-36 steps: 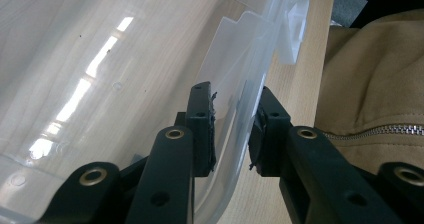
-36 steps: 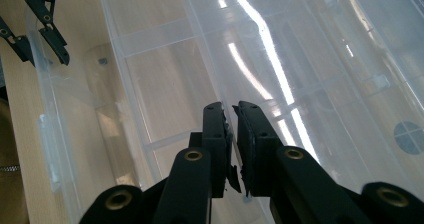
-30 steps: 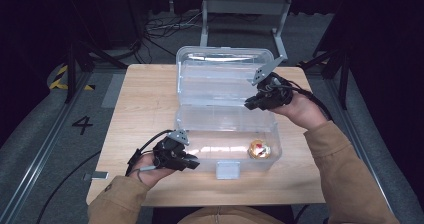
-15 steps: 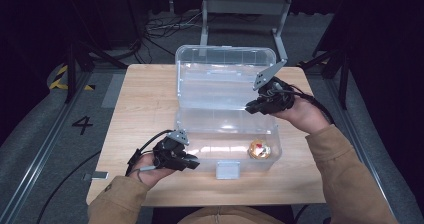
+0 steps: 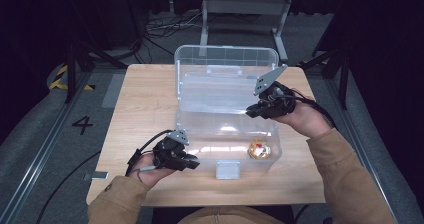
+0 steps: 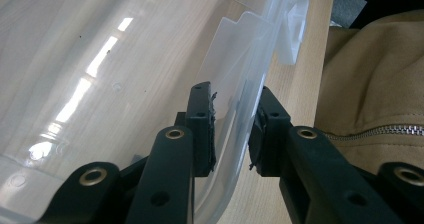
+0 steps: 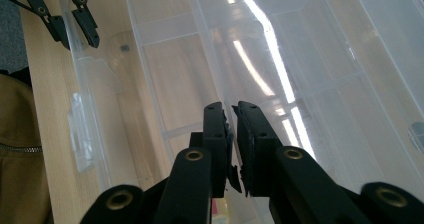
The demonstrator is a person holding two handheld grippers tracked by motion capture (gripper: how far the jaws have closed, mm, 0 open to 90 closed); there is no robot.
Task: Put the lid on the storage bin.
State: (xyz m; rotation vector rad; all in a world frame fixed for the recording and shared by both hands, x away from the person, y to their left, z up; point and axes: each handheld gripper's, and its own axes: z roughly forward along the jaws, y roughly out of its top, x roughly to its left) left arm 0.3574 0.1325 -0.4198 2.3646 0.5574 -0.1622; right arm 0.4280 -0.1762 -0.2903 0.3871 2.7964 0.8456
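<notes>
A clear plastic box (image 5: 186, 129) stands on the wooden table (image 5: 145, 99) with its lid (image 5: 225, 69) raised at the back. A small gold ball with red marks (image 5: 259, 149) lies inside at the front right. My left gripper (image 5: 192, 163) is at the box's front left corner. Its jaws straddle the front rim (image 6: 235, 109) there, and the pads (image 6: 202, 129) press on it. My right gripper (image 5: 250, 112) hovers over the box's right rear part. Its jaws (image 7: 232, 129) are nearly together with nothing between them, above the divided clear floor (image 7: 175, 84). My left gripper (image 7: 75, 21) is also seen far off in the right gripper view.
A white latch (image 5: 227, 170) hangs on the box's front wall. Bare tabletop lies left of the box. A tan-sleeved arm (image 5: 345, 179) comes in at the right. Beyond the table are a metal stand (image 5: 245, 14) and cables on a grey floor.
My right gripper has drifted slightly toward the front of the box. The left gripper, box and ball have stayed put.
</notes>
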